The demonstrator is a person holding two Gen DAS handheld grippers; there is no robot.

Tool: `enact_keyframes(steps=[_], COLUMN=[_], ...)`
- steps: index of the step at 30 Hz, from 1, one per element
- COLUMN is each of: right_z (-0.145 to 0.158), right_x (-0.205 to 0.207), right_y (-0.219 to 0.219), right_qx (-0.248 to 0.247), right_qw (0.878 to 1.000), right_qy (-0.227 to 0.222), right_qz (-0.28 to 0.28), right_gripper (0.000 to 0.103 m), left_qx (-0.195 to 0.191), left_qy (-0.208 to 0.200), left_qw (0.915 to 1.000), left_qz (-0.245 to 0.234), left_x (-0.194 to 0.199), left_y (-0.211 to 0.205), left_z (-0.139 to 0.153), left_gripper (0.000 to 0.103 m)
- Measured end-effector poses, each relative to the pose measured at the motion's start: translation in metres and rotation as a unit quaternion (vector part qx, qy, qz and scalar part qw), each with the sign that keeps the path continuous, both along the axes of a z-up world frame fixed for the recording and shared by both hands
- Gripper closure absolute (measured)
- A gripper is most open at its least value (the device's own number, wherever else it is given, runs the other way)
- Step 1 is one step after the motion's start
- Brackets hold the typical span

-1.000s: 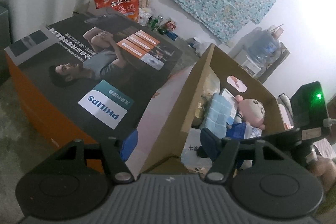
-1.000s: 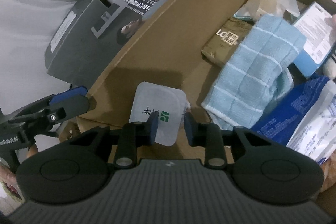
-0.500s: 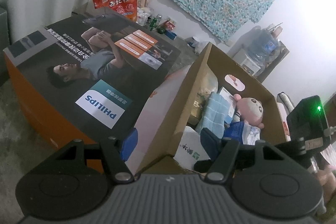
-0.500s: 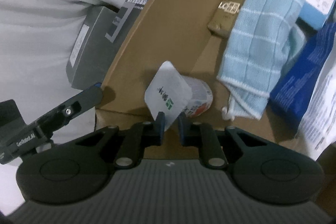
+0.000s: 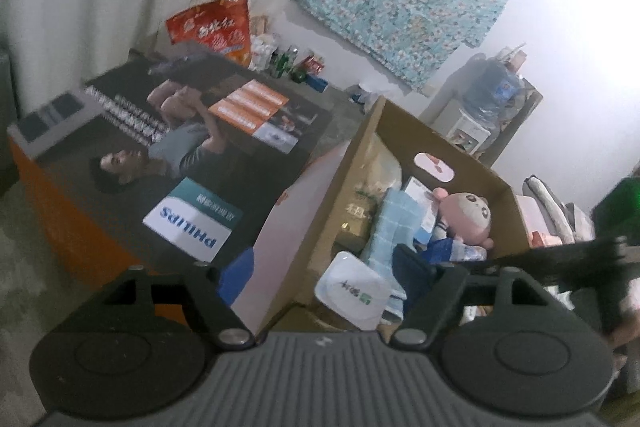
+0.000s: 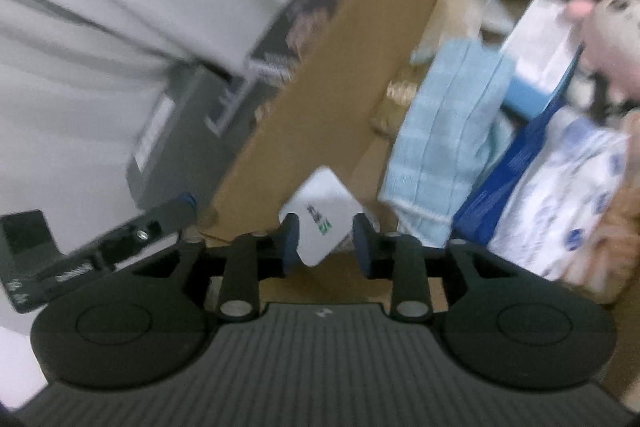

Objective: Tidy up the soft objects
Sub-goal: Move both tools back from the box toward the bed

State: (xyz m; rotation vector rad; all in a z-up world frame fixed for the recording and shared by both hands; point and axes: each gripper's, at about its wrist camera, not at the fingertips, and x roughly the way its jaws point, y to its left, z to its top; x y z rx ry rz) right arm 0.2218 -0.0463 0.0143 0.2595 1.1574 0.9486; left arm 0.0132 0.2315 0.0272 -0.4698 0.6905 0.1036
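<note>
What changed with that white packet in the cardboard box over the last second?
The right claw had pinched the white packet half a second ago; its jaws have just been opening, and the packet now sits loose between them, tipped against the cardboard box wall. The left claw has also been opening, with nothing held. The blue towel and pink plush doll stayed put.

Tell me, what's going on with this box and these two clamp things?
A person holds a two-finger gripper in each hand over a cardboard box of soft goods: a blue towel, a pink plush doll and packets. The right gripper had pinched a white packet; its jaws have just been opening, the packet still between them. The left gripper is open, straddling the box's near wall, holding nothing.
</note>
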Motion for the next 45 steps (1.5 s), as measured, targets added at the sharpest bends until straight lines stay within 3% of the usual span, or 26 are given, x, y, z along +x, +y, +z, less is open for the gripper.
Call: enact_keyframes(steps=[1, 4, 7, 12, 16, 23, 29, 33, 37, 40, 43, 45], right_z=[0.006, 0.020, 0.026, 0.026, 0.024, 0.020, 0.004, -0.017, -0.032, -0.036, -0.043, -0.045], right_x=[-0.001, -0.014, -0.028, -0.052, -0.071, -0.076, -0.055, -0.023, 0.021, 0.046, 0.071, 0.082], right_y=[-0.007, -0.040, -0.078, -0.151, -0.218, -0.322, -0.361, -0.358, -0.348, -0.342, -0.340, -0.341], right_qx=[0.007, 0.023, 0.049, 0.096, 0.129, 0.158, 0.171, 0.160, 0.148, 0.136, 0.128, 0.120], right_qw=[1.000, 0.998, 0.996, 0.986, 0.970, 0.936, 0.919, 0.918, 0.921, 0.923, 0.926, 0.927], right_qy=[-0.011, -0.047, -0.058, -0.072, -0.085, -0.097, -0.096, -0.091, -0.089, -0.085, -0.087, -0.087], right_qz=[-0.002, -0.022, -0.053, -0.119, -0.188, -0.300, -0.342, -0.352, -0.349, -0.349, -0.345, -0.346], right_gripper=[0.053, 0.037, 0.028, 0.023, 0.022, 0.021, 0.020, 0.020, 0.020, 0.020, 0.020, 0.020], left_qx=[0.008, 0.034, 0.062, 0.105, 0.136, 0.186, 0.249, 0.251, 0.230, 0.236, 0.244, 0.241], left_qy=[-0.004, -0.017, -0.030, -0.042, -0.051, -0.053, -0.056, -0.014, 0.066, 0.128, 0.168, 0.187], left_qw=[0.9999, 0.9990, 0.9964, 0.9876, 0.9770, 0.9512, 0.9243, 0.9202, 0.9335, 0.9328, 0.9301, 0.9292], left_qz=[-0.004, -0.024, -0.049, -0.109, -0.156, -0.241, -0.284, -0.300, -0.267, -0.240, -0.217, -0.208], left_x=[0.000, -0.001, 0.001, 0.014, 0.030, 0.076, 0.138, 0.200, 0.278, 0.336, 0.381, 0.404], left_y=[-0.004, -0.019, -0.039, -0.083, -0.121, -0.196, -0.272, -0.317, -0.353, -0.375, -0.388, -0.394], left_z=[0.004, 0.016, 0.028, 0.049, 0.066, 0.094, 0.110, 0.106, 0.085, 0.056, 0.026, 0.011], left_gripper=[0.019, 0.012, 0.006, 0.002, 0.001, 0.001, 0.001, 0.001, 0.001, 0.005, 0.013, 0.026])
